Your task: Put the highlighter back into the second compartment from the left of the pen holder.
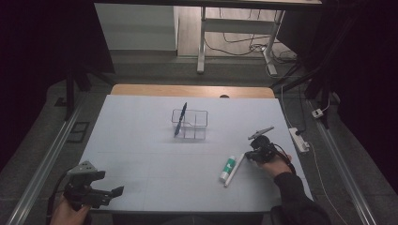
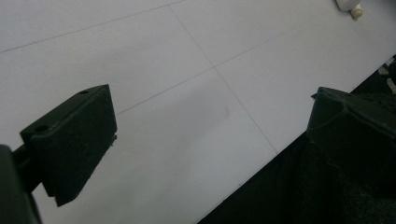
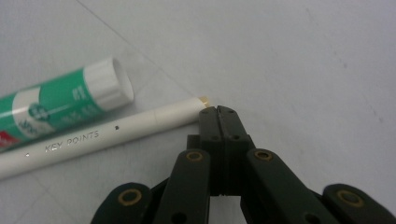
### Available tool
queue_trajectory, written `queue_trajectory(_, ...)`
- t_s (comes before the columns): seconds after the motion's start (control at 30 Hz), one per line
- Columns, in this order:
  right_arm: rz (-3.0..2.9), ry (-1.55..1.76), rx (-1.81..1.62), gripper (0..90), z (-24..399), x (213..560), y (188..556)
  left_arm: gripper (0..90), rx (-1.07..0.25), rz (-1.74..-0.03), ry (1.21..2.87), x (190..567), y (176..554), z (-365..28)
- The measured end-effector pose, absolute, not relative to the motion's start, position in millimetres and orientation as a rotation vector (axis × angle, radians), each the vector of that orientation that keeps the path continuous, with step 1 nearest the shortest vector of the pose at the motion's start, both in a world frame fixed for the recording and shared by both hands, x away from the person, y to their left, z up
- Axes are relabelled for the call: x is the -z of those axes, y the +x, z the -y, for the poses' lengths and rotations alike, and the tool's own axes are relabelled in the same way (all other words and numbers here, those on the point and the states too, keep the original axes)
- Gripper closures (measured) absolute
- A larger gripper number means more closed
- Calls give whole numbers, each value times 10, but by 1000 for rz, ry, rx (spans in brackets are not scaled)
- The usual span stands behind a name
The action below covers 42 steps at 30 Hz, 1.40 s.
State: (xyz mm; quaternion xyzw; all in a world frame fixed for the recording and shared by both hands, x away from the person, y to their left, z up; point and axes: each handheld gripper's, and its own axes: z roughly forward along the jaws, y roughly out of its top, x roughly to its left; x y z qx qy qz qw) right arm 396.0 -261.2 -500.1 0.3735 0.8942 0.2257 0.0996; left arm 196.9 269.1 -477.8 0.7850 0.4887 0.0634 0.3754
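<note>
A white pen printed "KEY POINTS" lies on the white sheet beside a green and white glue stick. My right gripper is shut, its tips low at the pen's tan end, with nothing between the jaws. Farther back stands a clear wire-edged organizer with a dark pen leaning in its left compartment. My left gripper hovers open over the sheet's near left edge, holding nothing.
The white sheet covers a wooden table whose far edge shows. A power strip and cables lie on the floor to the right. A desk frame stands beyond the table.
</note>
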Motion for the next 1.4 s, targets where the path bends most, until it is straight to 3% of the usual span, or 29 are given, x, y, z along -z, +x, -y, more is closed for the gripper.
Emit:
queue_trajectory(0.33, -2659, 1055, -677, 899, 2379, 5016, 4140, 19, -162, -1248, 2012, 4777, 1968, -2689)
queue_trajectory(0.63, -2646, 1053, -693, 884, 2351, 4980, 4084, 22, -166, -1246, 2013, 4775, 1964, -2688)
queue_trajectory(0.7, -2642, 1058, -727, 836, 2344, 4942, 4029, 22, -166, -1247, 2011, 4775, 1964, -2688)
queue_trajectory(0.83, -2645, 1037, -786, 825, 2316, 4861, 3888, 22, -167, -1247, 2008, 4775, 1962, -2691)
queue_trajectory(0.97, -2670, 989, -837, 899, 2251, 4790, 3704, 22, -169, -1246, 2009, 4774, 1962, -2689)
queue_trajectory(1.2, -2813, 813, -829, 900, 1945, 4801, 3229, 22, -169, -1244, 2010, 4773, 1961, -2689)
queue_trajectory(1.4, -2891, 716, -810, 900, 1758, 4857, 3033, 22, -169, -1240, 2013, 4773, 1967, -2685)
